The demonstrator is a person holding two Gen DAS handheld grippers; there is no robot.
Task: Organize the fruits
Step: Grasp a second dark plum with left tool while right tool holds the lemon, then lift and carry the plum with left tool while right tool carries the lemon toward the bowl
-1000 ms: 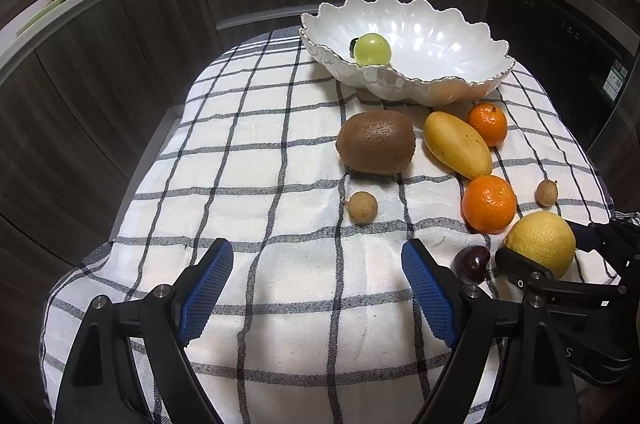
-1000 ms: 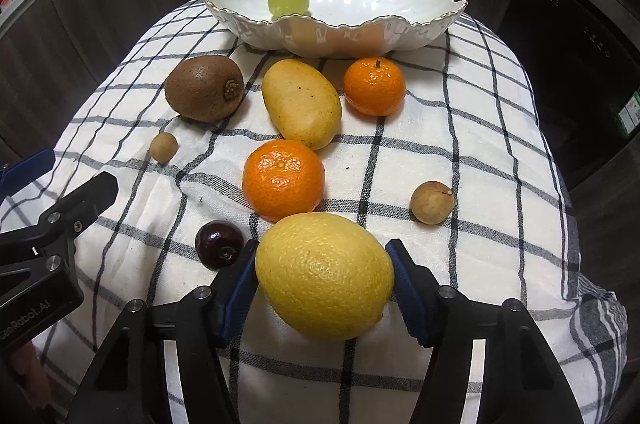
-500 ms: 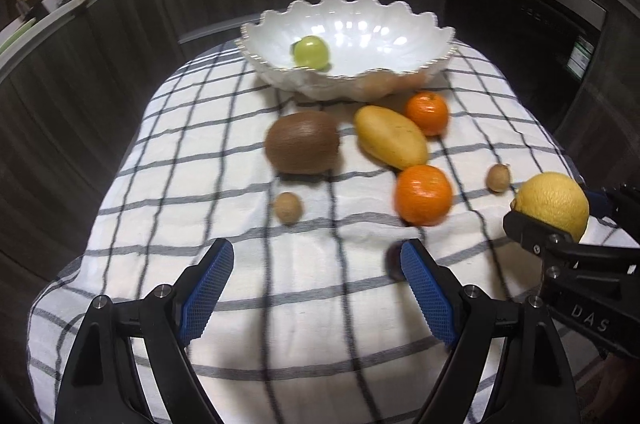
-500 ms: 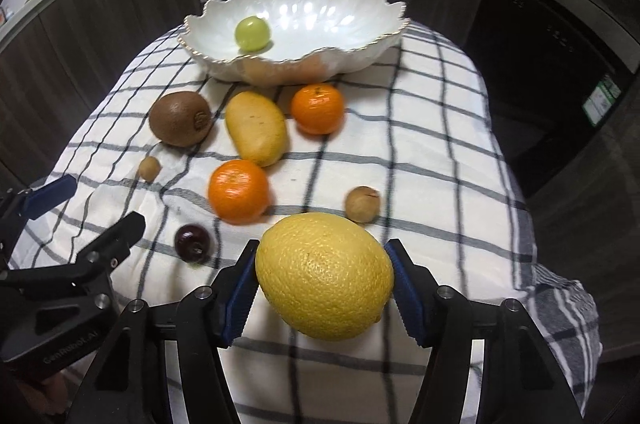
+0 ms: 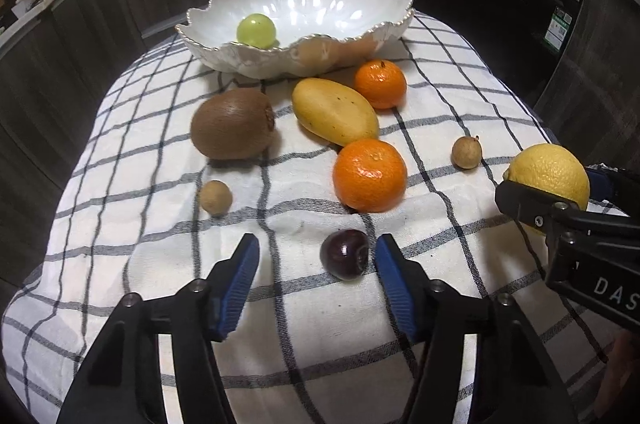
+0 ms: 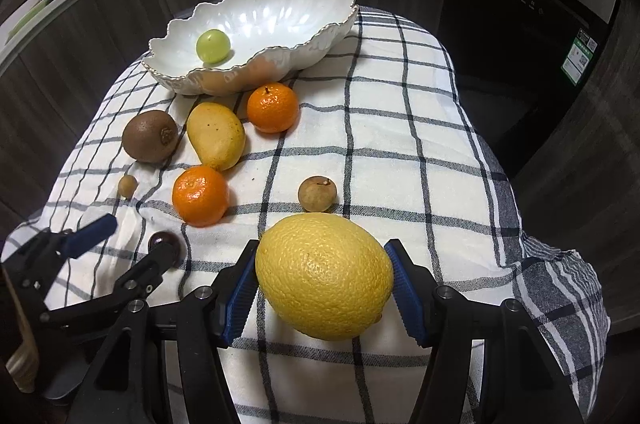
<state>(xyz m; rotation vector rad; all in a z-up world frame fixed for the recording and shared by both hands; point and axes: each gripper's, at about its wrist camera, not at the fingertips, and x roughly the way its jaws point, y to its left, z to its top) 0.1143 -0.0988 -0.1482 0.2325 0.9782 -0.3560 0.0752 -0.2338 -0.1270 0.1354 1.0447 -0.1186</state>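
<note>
Letters "DAS" are showing on my right claw [image 6: 324,276], which is gripping the lemon [image 6: 324,276]; my left claw [image 5: 316,256] is gaping wide around the cherry [image 5: 345,254].

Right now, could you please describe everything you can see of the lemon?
The lemon is large, oval and bright yellow with pebbled, dimpled peel and a small nub at its lower right. It lies crosswise, clamped between the blue ribbed pads of the right gripper, apparently lifted off the checked cloth. Nothing else touches it.

The right tongs [image 6: 324,282] clamp a lemon [image 6: 324,276] above the checked cloth [image 6: 400,159], near a longan [image 6: 317,194].
</note>
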